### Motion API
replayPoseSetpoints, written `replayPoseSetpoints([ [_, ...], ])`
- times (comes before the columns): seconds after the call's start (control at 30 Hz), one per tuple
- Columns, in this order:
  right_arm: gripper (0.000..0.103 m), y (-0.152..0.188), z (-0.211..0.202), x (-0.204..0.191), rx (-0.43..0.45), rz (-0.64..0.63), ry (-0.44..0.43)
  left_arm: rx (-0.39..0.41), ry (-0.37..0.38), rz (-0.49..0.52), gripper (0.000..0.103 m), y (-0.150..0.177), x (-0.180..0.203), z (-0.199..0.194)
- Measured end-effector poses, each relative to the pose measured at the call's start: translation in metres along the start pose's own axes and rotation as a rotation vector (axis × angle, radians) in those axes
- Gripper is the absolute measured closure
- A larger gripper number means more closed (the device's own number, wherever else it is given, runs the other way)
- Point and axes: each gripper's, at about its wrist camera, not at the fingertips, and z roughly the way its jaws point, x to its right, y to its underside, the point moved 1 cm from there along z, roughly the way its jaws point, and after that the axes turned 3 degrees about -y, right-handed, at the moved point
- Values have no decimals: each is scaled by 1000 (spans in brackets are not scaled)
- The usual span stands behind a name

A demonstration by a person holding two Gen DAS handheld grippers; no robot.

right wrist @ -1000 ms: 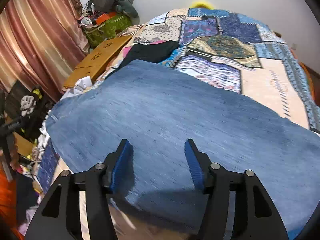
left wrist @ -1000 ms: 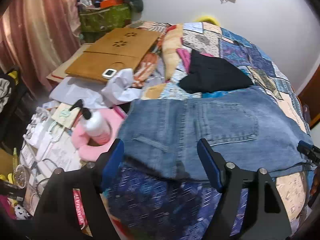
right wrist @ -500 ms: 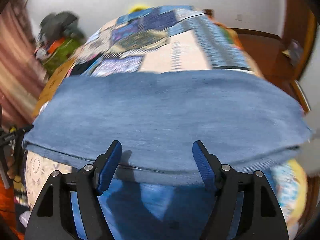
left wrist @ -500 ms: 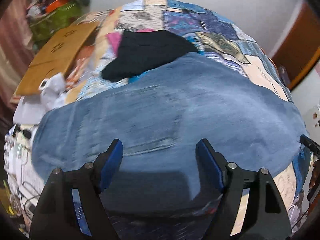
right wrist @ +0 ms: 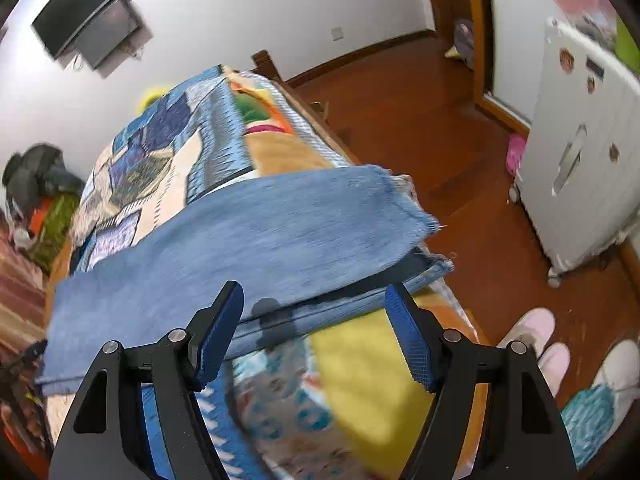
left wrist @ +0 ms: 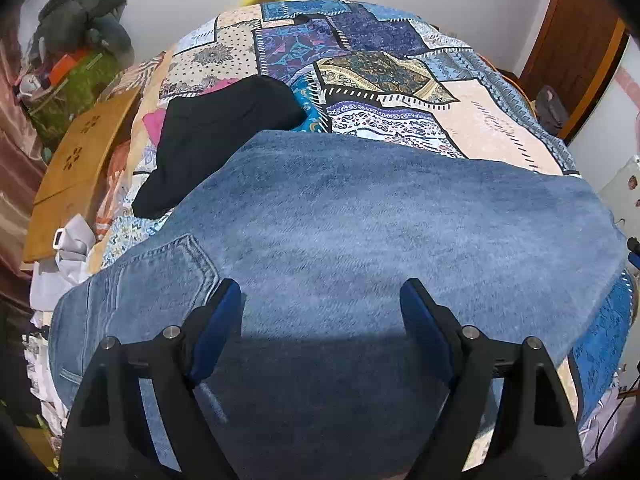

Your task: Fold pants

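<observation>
**Jeans flat on the quilt, both claws spread**

Between your left gripper's (left wrist: 320, 312) wide-spread fingers lie the jeans (left wrist: 360, 220), flat across the patchwork quilt (left wrist: 400, 80), with nothing pinched. A back pocket (left wrist: 172, 268) sits just ahead of its left finger. Farther ahead and to the left, a black garment (left wrist: 216, 128) rests against the denim's far edge. Your right gripper (right wrist: 316, 316) is also spread and empty, above the near edge of the folded legs; their frayed hems (right wrist: 420, 216) lie ahead to its right, at the bed's edge.
</observation>
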Motion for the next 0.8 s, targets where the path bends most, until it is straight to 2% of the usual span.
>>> replayPoseSetpoints([
  [0.1,40,-7,15,12,-22,61,-15,-6,7,-15,20,-3,1,2],
  [0.17,57,-10,26,17,-39,102,-35,-30,48,-25,18,-5,3,6],
  [0.2,62,-11,32,21,-47,126,-47,-37,57,-33,18,-5,5,8],
  [0.23,75,-12,35,22,-48,136,-49,-30,49,-33,16,-5,7,8],
  [0.27,93,-13,37,23,-46,134,-42,-25,44,-25,16,-5,10,8],
  [0.37,97,-12,34,20,-27,101,-56,-20,41,-6,16,-7,17,8],
  [0.53,99,-15,27,17,27,13,23,-23,54,0,16,-9,24,9],
  [0.8,95,-19,14,29,-25,24,89,-4,64,-1,14,-4,25,6],
])
